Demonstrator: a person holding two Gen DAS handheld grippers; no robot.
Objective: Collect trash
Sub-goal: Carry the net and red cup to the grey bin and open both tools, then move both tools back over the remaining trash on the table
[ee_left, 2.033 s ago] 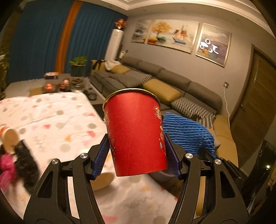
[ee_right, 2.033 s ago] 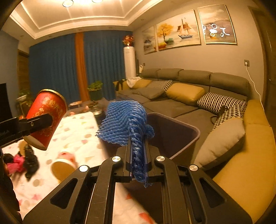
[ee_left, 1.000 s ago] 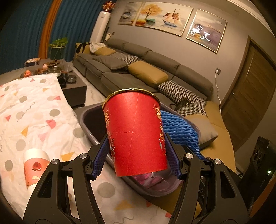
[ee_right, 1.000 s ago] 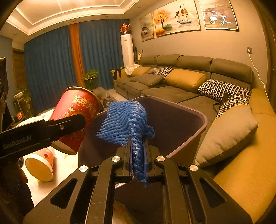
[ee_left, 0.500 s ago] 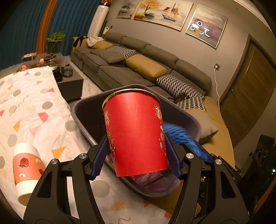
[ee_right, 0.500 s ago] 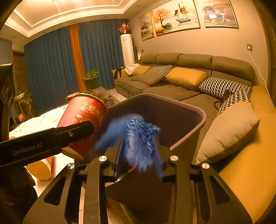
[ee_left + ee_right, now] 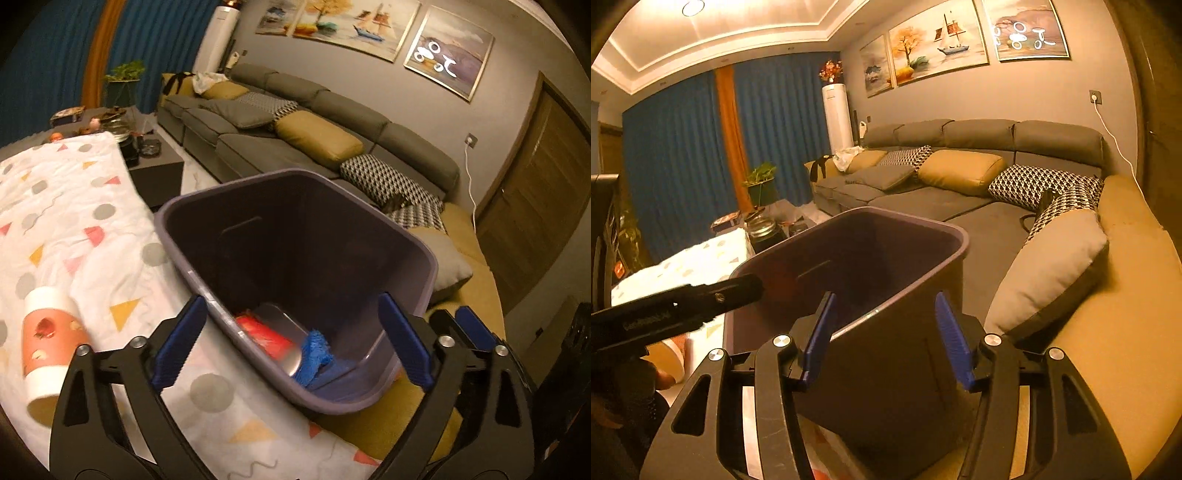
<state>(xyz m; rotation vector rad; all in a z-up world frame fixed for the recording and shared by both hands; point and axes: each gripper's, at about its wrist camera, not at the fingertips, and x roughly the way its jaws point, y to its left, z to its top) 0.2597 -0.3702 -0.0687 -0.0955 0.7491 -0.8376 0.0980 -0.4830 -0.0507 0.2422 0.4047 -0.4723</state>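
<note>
Living room, grey sofa [image 7: 960, 199] behind, patterned cloth [image 7: 74, 221] on your left. Your left gripper [image 7: 291, 339] has let go: jaws are opening wide with nothing between them, and the red cup [image 7: 264, 334] it clamped a moment ago now lies on the floor of the purple bin [image 7: 413, 251]. Your right gripper [image 7: 884, 339] is also opening and empty; the blue foam net [image 7: 314, 350] it pinched earlier sits in the bin beside the cup. One orange-and-white cup [image 7: 48, 347] is lying on the cloth.
</note>
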